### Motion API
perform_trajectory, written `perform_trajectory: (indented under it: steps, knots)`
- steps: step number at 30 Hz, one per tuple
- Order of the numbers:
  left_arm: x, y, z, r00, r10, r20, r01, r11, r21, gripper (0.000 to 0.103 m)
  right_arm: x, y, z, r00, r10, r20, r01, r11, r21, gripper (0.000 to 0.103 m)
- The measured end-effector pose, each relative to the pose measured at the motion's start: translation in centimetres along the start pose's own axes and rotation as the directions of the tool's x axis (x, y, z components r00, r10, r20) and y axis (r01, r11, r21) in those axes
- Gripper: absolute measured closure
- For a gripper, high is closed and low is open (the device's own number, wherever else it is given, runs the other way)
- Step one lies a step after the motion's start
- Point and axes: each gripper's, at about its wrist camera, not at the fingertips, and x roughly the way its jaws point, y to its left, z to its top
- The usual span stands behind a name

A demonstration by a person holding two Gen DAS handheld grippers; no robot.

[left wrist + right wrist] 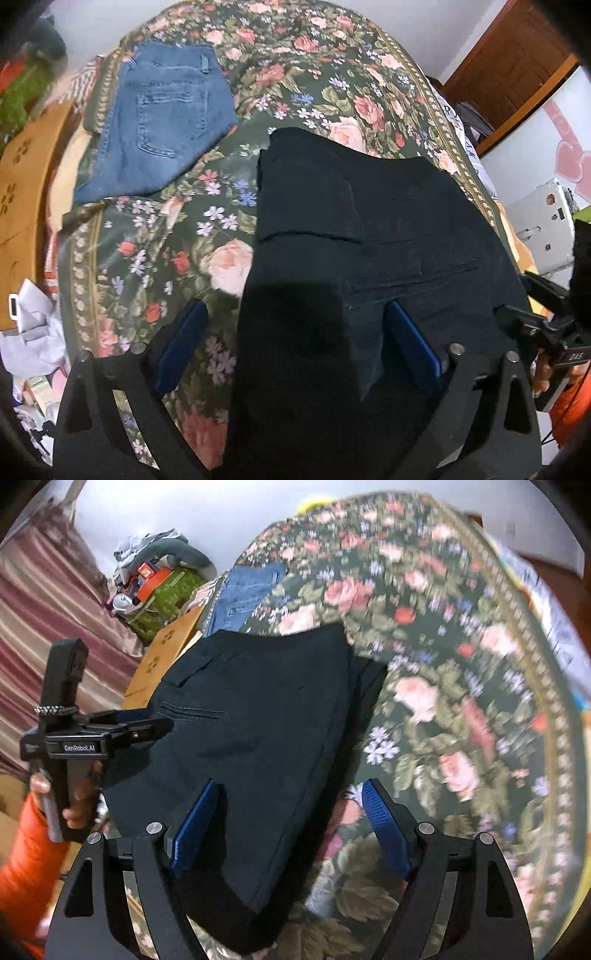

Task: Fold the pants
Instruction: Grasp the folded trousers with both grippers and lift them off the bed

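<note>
Dark folded pants (369, 258) lie on a floral bedspread (155, 236). My left gripper (295, 332) hangs open above their near left part, blue pads (184, 343) spread wide and pressing on nothing. In the right wrist view the same pants (258, 709) lie flat, and my right gripper (290, 812) is open over their near corner; one pad (195, 823) is above the cloth, the other above the bedspread (443, 701). The left gripper (155, 725) shows there at the left, held by a hand in an orange sleeve. The right gripper (517, 314) peeks in at the right edge of the left wrist view.
Folded blue jeans (159, 122) (247, 590) lie at the bed's far side. A brown cardboard box (22, 206) (166, 653) and a green bag (166, 598) with piled clutter stand beside the bed. A white appliance (546, 229) and a wooden door (517, 62) are at the right.
</note>
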Motion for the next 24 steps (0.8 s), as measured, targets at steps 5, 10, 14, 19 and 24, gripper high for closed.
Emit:
perform_trajectory:
  steps: [5, 10, 14, 19, 24]
  knots:
    - [1.2, 0.1, 1.0, 0.994, -0.095, -0.057, 0.093, 0.995, -0.033, 0.005, 1.3, -0.1, 1.0, 0.999, 0.043, -0.01, -0.043, 0.999, 0.006, 0.025]
    - [0.6, -1.4, 1.3, 0.992, -0.118, -0.033, 0.119, 0.992, 0.029, 0.031, 2.1, -0.5, 2.0, 0.997, 0.078, -0.026, -0.077, 0.997, 0.018, 0.046]
    - [0.1, -1.1, 1.4, 0.992, -0.125, -0.009, 0.125, 0.992, 0.018, 0.051, 2.0, -0.9, 2.5, 0.995, 0.092, -0.04, -0.091, 0.996, 0.022, 0.062]
    - [-2.2, -1.2, 1.2, 0.99, -0.123, 0.065, 0.12, 0.991, 0.055, 0.072, 0.8, 0.4, 2.9, 0.997, 0.072, -0.016, -0.073, 0.997, -0.036, 0.08]
    - [-5.2, -1.6, 1.3, 0.987, -0.062, 0.145, 0.049, 0.995, 0.092, 0.077, -0.7, 3.0, 4.6, 0.997, 0.059, 0.041, -0.054, 0.991, -0.126, 0.085]
